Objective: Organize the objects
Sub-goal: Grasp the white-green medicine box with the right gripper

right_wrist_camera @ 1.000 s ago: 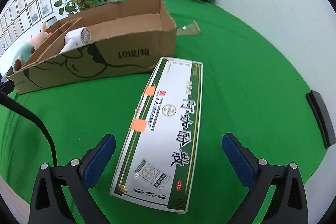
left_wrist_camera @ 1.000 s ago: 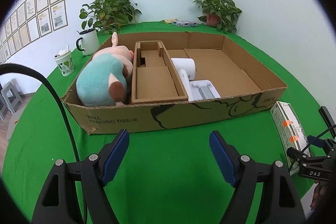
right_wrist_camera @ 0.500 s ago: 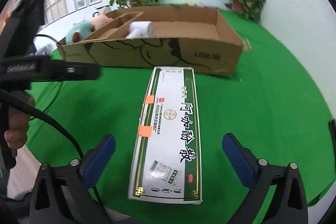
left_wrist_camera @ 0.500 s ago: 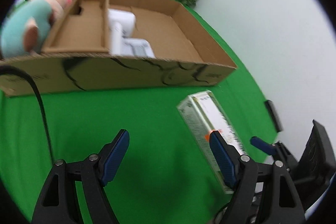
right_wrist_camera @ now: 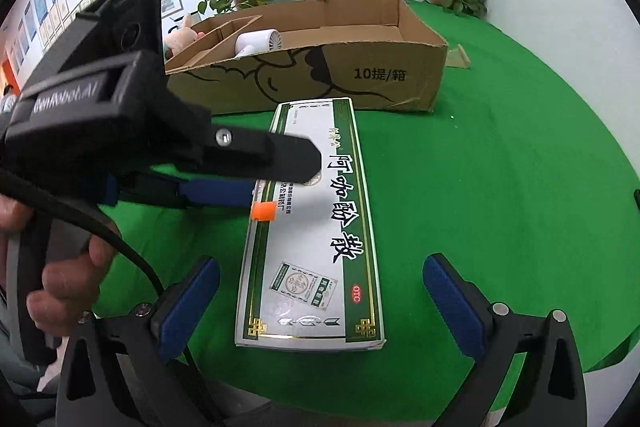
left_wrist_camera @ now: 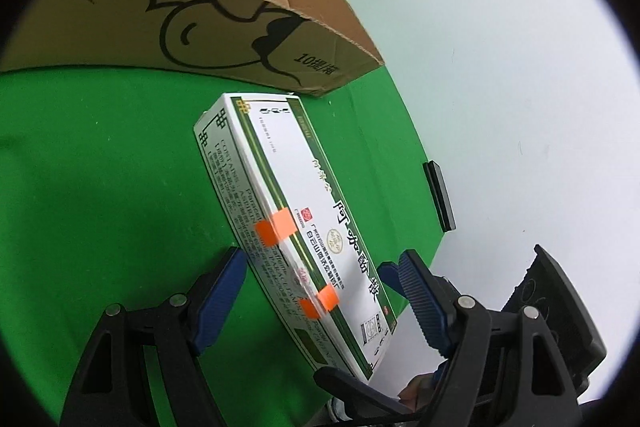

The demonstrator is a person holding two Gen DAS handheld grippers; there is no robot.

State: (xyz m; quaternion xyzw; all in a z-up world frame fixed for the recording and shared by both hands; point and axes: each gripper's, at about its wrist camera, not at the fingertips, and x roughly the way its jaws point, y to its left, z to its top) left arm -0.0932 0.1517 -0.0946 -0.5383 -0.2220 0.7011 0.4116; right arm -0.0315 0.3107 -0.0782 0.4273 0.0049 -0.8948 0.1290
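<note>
My left gripper [left_wrist_camera: 320,291] reaches across the medicine box [left_wrist_camera: 296,227] from its long side, fingers spread wide, one blue pad [left_wrist_camera: 218,301] at the box's near side wall, the other above its printed top. I cannot tell whether either pad touches the carton. In the right wrist view the left gripper [right_wrist_camera: 260,175] comes in from the left and its upper finger hangs over the box [right_wrist_camera: 316,251] near an orange sticker [right_wrist_camera: 264,211].

My right gripper [right_wrist_camera: 320,307] is spread too, a pad on either side of the box's near end, both clear of it.

The box lies flat on the green table [right_wrist_camera: 500,187], close to the near edge, its far end just short of the front wall of the cardboard tray [right_wrist_camera: 360,75]. In the tray sit a white dryer [right_wrist_camera: 260,43] and a plush pig [right_wrist_camera: 182,37].
</note>
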